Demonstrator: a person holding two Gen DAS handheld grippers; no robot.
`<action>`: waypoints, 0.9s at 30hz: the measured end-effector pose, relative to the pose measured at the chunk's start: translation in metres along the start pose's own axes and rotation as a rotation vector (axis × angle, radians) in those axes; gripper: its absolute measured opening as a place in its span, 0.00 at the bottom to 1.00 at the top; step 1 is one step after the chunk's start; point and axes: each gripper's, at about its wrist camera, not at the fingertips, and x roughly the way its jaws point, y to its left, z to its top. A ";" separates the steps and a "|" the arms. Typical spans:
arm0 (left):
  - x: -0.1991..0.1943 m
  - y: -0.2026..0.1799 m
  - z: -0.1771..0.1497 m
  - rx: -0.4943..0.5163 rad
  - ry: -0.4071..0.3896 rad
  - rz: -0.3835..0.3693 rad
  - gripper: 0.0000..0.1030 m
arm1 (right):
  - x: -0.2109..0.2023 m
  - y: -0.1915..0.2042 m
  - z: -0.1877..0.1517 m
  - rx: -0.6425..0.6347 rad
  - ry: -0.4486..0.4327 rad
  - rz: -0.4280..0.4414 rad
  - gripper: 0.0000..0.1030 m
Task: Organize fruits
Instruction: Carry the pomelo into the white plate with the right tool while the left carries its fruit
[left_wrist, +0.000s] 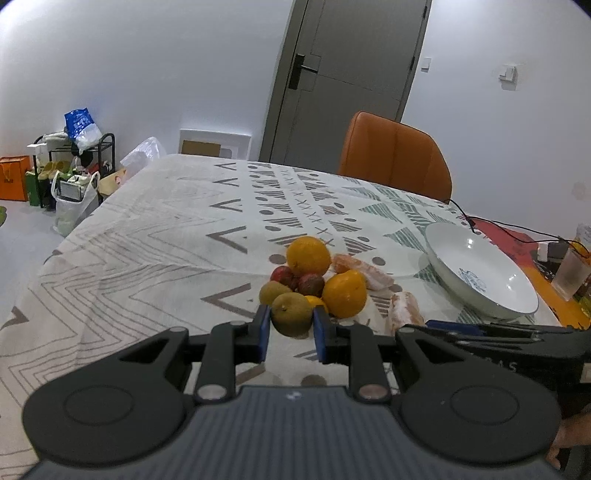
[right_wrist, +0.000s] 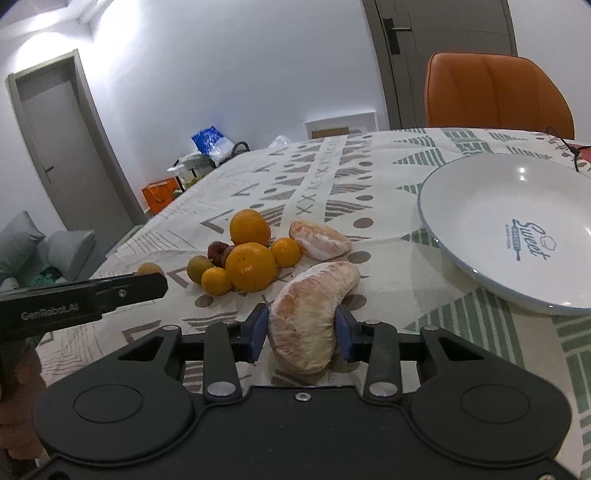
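The counter (left_wrist: 155, 236) wears a patterned cloth of grey chevrons and green striped triangles, and everything lies ahead of the two pairs of jaws. Beyond its far edge stands an orange chair (left_wrist: 395, 155).

The white plate (right_wrist: 509, 229) sits ahead and to the right of the right gripper's (right_wrist: 302, 326) jaws, empty, with blue print reading "Sweet" above a smaller line too fine to read. In the left wrist view the same plate (left_wrist: 480, 266) lies well off to the right of the left jaws.

The near pomelo segment (right_wrist: 310, 314) stands between the right jaws, its pale membrane filling the gap; both blue pads sit against its sides, so the jaws are pinching it. A second pomelo segment (right_wrist: 319, 240) lies farther ahead on the cloth, apart from the first.

Ahead and left of the right jaws is the fruit pile: a large orange (right_wrist: 250, 266) in the middle, another orange (right_wrist: 249, 227) behind it, and small mandarins, dark red fruits and a kiwi packed around them.

The left gripper (left_wrist: 291, 326) has its jaws closed around a brown-green kiwi (left_wrist: 291, 314) at the pile's near edge, a blue pad on each side. Its black body shows in the right wrist view, lettered "GenRobot.AI".
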 end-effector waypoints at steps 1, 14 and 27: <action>0.001 -0.002 0.001 0.003 0.001 0.001 0.22 | -0.003 -0.002 0.000 0.009 -0.008 0.005 0.35; -0.004 -0.047 0.010 0.068 -0.030 -0.041 0.22 | -0.051 -0.026 0.011 0.053 -0.143 0.007 0.35; 0.014 -0.076 0.019 0.111 -0.029 -0.062 0.22 | -0.065 -0.065 0.013 0.100 -0.180 -0.074 0.36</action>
